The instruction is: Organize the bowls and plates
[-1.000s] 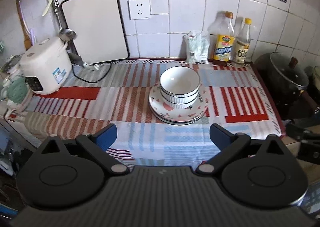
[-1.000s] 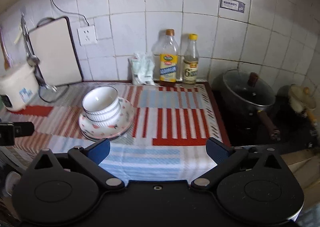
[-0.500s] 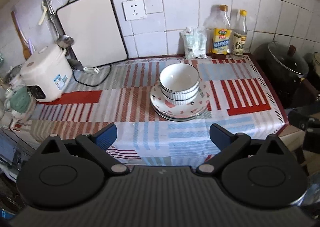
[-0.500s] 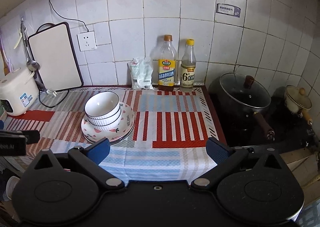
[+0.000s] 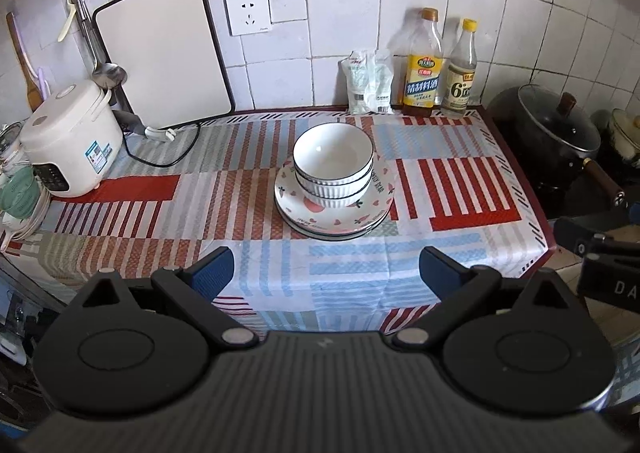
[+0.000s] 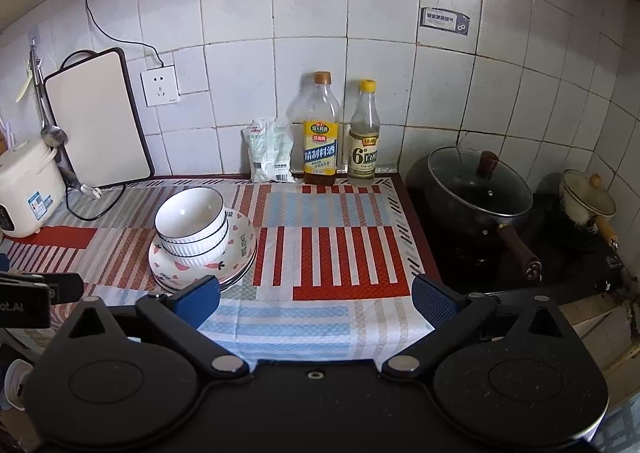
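Above the surface [image 5: 460,189], both tools [image 5: 326,269] [image 6: 316,295] have pulled back, fingers apart and empty; bowls [image 5: 333,161] sit stacked on plates [image 5: 320,219], apparently finished.

The clear bottle [image 6: 363,141] right of the yellow-labelled bottle [image 6: 321,137] bears a large "6°". That neighbour's label carries Chinese characters. Lettering rims the top plate [image 6: 240,243], too small to read.
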`<state>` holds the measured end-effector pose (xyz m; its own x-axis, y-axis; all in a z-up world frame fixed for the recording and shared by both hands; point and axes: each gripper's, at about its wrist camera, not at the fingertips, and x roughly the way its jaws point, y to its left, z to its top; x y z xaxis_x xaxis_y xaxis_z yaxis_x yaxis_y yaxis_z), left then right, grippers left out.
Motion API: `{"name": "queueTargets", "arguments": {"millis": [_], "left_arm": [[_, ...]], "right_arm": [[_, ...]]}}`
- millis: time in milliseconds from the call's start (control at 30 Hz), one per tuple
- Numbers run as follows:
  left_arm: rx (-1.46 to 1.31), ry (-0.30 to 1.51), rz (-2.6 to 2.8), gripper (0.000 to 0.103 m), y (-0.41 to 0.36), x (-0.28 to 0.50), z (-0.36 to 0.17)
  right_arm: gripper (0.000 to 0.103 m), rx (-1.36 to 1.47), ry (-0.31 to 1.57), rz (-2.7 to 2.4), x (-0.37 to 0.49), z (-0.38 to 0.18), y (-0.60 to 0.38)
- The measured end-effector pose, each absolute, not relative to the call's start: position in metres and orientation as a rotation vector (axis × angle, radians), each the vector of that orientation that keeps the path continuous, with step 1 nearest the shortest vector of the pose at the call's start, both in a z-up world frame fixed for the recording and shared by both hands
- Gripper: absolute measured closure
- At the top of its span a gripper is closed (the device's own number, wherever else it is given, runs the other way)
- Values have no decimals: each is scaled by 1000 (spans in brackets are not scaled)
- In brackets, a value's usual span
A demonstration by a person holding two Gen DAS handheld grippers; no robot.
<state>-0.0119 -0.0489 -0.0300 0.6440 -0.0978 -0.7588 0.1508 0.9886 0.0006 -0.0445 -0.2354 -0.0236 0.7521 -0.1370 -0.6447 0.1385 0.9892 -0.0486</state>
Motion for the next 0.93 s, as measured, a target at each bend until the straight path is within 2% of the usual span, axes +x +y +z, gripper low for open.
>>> {"name": "queueTargets", "arguments": {"millis": [933], "left_arm": [[68, 860, -175, 2, -42, -9, -38]], "right_arm": [[0, -51, 696, -174, -42, -25, -225]]}}
